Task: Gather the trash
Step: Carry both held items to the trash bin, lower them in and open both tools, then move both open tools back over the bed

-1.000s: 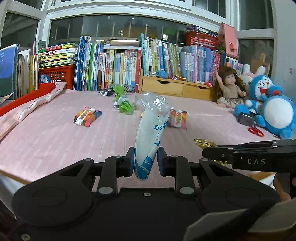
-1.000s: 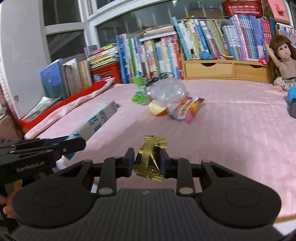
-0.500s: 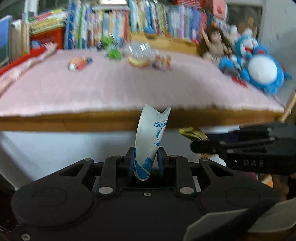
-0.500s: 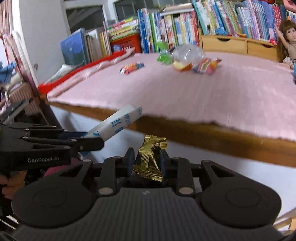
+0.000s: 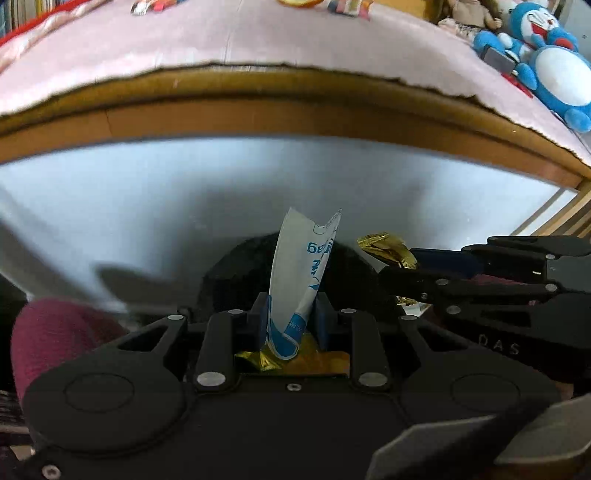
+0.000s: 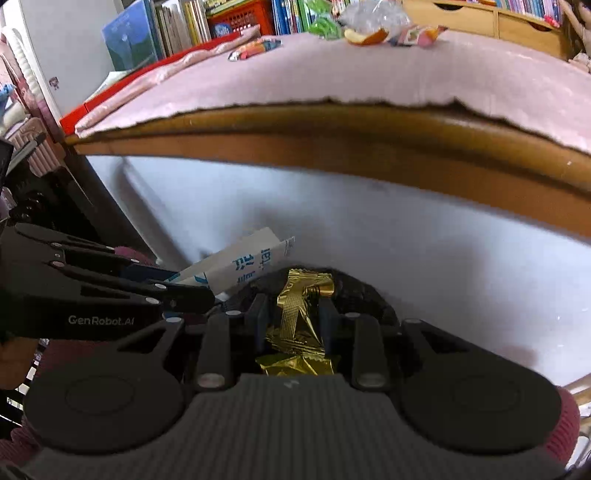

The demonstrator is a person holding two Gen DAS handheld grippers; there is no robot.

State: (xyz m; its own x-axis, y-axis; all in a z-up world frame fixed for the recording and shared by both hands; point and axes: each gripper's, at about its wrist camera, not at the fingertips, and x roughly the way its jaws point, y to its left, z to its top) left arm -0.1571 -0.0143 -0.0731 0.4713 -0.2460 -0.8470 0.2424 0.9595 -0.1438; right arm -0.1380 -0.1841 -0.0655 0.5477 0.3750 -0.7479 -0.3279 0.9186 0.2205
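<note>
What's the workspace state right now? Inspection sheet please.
Surface: pink cloth on a wood-edged table; both cameras look from below its edge.
Job's things: white wrapper in left gripper; gold wrapper in right gripper; both over a dark bin that has gold foil in it.
Clutter: snack packets, peel and clear plastic left on the cloth.
Grippers: each shut on its wrapper, side by side.
Cables: nothing seen.
Surroundings: books, red basket, wooden drawers, blue plush toys, doll.
</note>
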